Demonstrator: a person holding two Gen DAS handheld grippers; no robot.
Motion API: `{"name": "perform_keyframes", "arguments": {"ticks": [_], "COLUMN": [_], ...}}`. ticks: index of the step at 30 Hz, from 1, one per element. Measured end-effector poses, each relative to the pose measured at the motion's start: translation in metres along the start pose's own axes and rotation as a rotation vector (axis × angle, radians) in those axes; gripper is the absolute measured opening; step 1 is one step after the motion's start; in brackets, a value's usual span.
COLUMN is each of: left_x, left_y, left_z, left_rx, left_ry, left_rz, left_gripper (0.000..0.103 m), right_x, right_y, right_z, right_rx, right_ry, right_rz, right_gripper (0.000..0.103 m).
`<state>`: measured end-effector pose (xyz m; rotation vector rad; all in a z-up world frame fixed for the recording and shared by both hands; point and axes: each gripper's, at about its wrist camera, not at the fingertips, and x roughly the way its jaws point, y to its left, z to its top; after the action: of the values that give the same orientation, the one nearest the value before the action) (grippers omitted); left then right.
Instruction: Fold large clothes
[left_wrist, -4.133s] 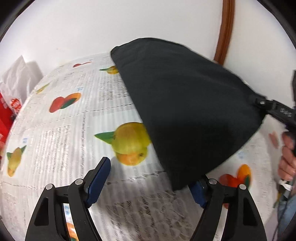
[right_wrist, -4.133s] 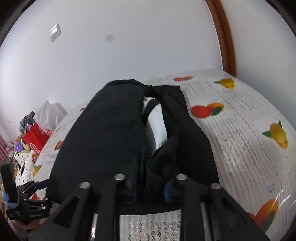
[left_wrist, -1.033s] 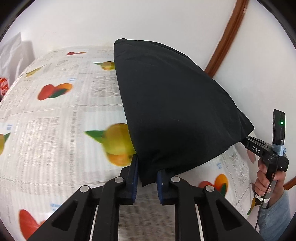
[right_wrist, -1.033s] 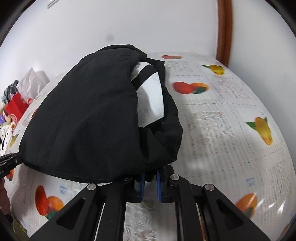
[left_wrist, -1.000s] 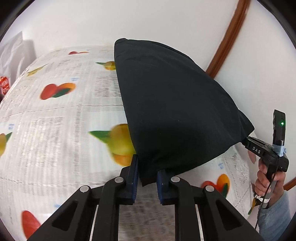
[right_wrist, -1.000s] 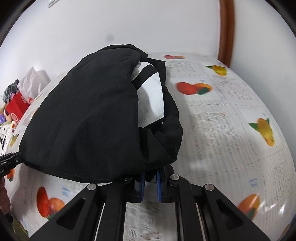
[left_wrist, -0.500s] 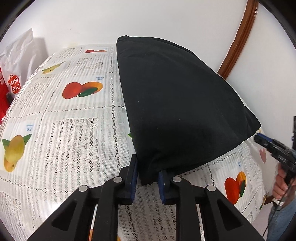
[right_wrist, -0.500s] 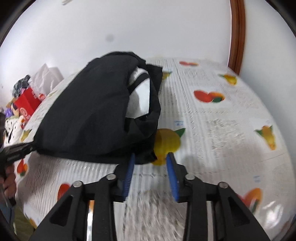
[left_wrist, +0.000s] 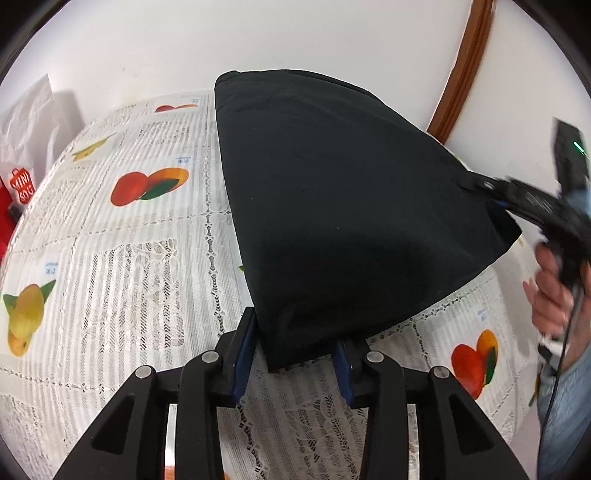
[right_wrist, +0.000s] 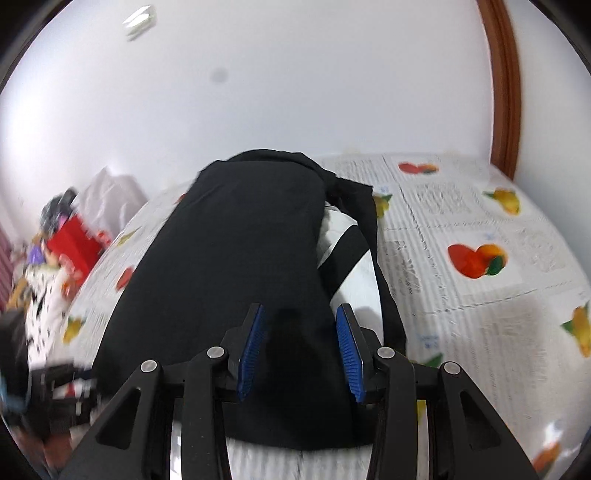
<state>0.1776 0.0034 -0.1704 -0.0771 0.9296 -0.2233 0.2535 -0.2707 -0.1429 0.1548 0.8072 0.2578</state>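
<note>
Black garment (left_wrist: 351, 221) lying folded on bench (left_wrist: 129, 266), over fruit-print cloth, near wall-side edge; white panel with black stripe (right_wrist: 351, 266) peeking from its open side. Left claw (left_wrist: 291, 354) straddling garment's near corner, jaws just been opening, pads spread clear of fabric, likely releasing after laying fold. Right claw (right_wrist: 301, 347) hovering over garment's other end, jaws parted, pinching nothing, fabric beneath. Person's hand (left_wrist: 554, 295) gripping right claw's handle beside garment.

My left tool (left_wrist: 293, 354), black angular linkage arms, silver round screws, ribbed blue pads, my right tool (right_wrist: 301, 349) built the same, its black handle with a green light, thin black cable, blue denim sleeve (left_wrist: 565, 413)
</note>
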Motion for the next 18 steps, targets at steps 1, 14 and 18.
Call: {"name": "perform_keyframes", "arguments": {"ticks": [1,14,18], "left_x": [0.0,0.001,0.001], "left_y": [-0.002,0.003,0.002], "left_z": [0.0,-0.001,-0.002], "left_rx": [0.011,-0.002,-0.011], "left_ry": [-0.002,-0.014,-0.018], "left_rz": [0.009,-0.001,0.004], "left_gripper": [0.035,0.032,0.032], "right_x": [0.006,-0.022,-0.035], "right_y": [-0.001,-0.02,-0.025], "right_z": [0.002,-0.018,-0.029], "right_rx": [0.01,0.04,0.036], "right_ry": [0.011,-0.084,-0.052], "right_rz": [-0.005,0.01,0.012], "right_gripper": [0.028,0.005,0.025]}}
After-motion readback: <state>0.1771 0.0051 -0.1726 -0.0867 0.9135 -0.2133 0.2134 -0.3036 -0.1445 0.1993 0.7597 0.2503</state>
